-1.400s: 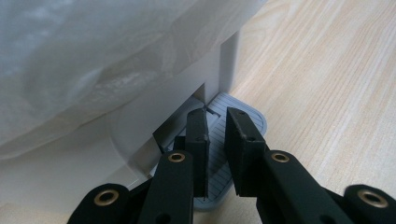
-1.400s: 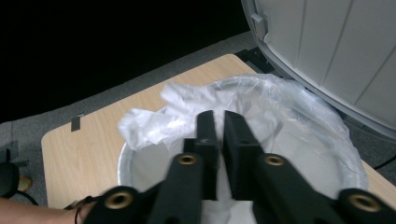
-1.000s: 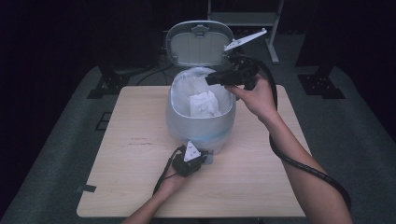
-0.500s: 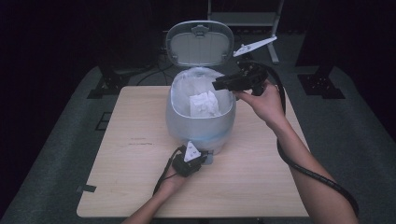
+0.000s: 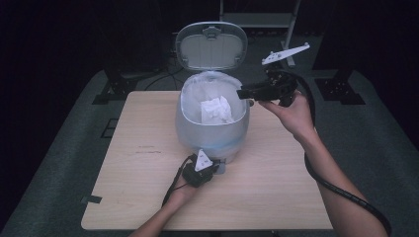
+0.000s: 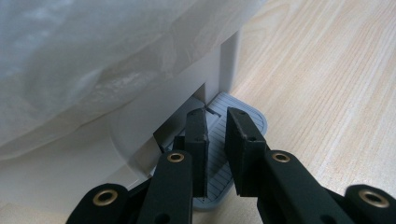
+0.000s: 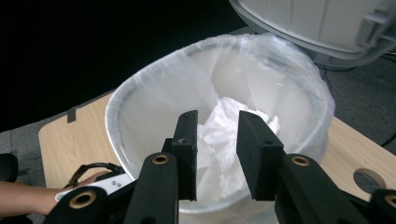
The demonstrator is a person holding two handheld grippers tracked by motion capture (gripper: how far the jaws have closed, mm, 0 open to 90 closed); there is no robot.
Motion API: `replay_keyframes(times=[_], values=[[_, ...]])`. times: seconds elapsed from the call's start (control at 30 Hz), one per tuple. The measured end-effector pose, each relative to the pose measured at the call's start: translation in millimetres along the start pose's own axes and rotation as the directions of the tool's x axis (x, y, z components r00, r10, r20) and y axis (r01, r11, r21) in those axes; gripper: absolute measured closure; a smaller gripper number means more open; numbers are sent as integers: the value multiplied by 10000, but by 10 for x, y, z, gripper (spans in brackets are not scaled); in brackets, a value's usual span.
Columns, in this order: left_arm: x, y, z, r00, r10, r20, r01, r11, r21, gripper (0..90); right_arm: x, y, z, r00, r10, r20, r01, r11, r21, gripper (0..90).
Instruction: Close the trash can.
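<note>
Your left gripper (image 5: 210, 169) sits low at the near side of the bin (image 5: 212, 131), which stands at the middle of the table (image 5: 276, 182). In the left gripper view its jaws are slightly parted with nothing between them, and they rest on the ribbed foot pedal (image 6: 243, 122) that sticks out from the bin's base. That pedal looks like stiff plastic with grooves, so it should give grip; press it flat from above rather than trying to pinch it. The bin seems light, so a hard push could slide or tip it toward you.

Moving right, the lid (image 5: 211, 45) stands open at the far side. A thin clear bag (image 7: 299, 74) lines the bin and folds loosely over the rim. It is soft, slippery film that will stretch or tear if snagged, so take it by a gathered fold at the rim, not by a single layer.

Inside lies crumpled white paper (image 5: 216, 109), near the middle of the bag. It should be very light and springy, easy to crush; a gentle close on a raised fold will hold it.

Your right gripper (image 5: 240, 93) hovers at the bin's right rim, pointing left over the opening. Its jaws stand spread and empty, framing the paper below in the right gripper view.
</note>
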State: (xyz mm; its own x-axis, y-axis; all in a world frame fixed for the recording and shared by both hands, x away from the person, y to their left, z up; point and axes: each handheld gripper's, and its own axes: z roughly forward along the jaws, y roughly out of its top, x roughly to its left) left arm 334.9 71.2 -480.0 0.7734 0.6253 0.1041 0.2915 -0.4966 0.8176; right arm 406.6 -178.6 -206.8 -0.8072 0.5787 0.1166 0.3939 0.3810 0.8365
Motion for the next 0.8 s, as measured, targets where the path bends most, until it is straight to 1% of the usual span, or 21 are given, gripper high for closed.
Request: replay_keyframes(times=[0.17, 0.37, 0.4, 0.47, 0.5, 0.63, 0.73, 0.8], values=[[0, 0, 0, 10000, 9, -5, -9, 10000, 8, 789, -28, -61, -59, 9999, 54, 111, -53, 10000, -81, 657], [1, 0, 0, 10000, 0, -30, 0, 10000, 5, 784, -89, -165, -127, 9994, 289, 167, -288, 9995, -103, 645], [2, 0, 0, 10000, -3, -31, 3, 10000, 8, 782, -111, -204, -153, 9994, 345, 85, -343, 9993, -167, 638], [3, 0, -1, 10000, -11, -29, 11, 10000, 14, 782, -119, -216, -161, 9994, 346, 70, -345, 9992, -191, 638], [3, 0, -2, 10000, 2, -24, -2, 10000, 24, 782, -129, -244, -180, 9991, 417, 89, -415, 9989, -197, 634], [3, 1, -2, 10000, 4, -23, -4, 10000, 27, 782, -152, -282, -211, 9989, 453, 141, -449, 9987, -246, 619], [2, 1, -2, 10000, 12, -26, -12, 10000, 21, 781, -181, -330, -242, 9980, 608, 145, -603, 9976, -350, 610], [1, 1, -2, 10000, 12, -23, -12, 10000, 25, 781, -214, -391, -267, 9974, 673, 240, -664, 9970, -387, 609]])
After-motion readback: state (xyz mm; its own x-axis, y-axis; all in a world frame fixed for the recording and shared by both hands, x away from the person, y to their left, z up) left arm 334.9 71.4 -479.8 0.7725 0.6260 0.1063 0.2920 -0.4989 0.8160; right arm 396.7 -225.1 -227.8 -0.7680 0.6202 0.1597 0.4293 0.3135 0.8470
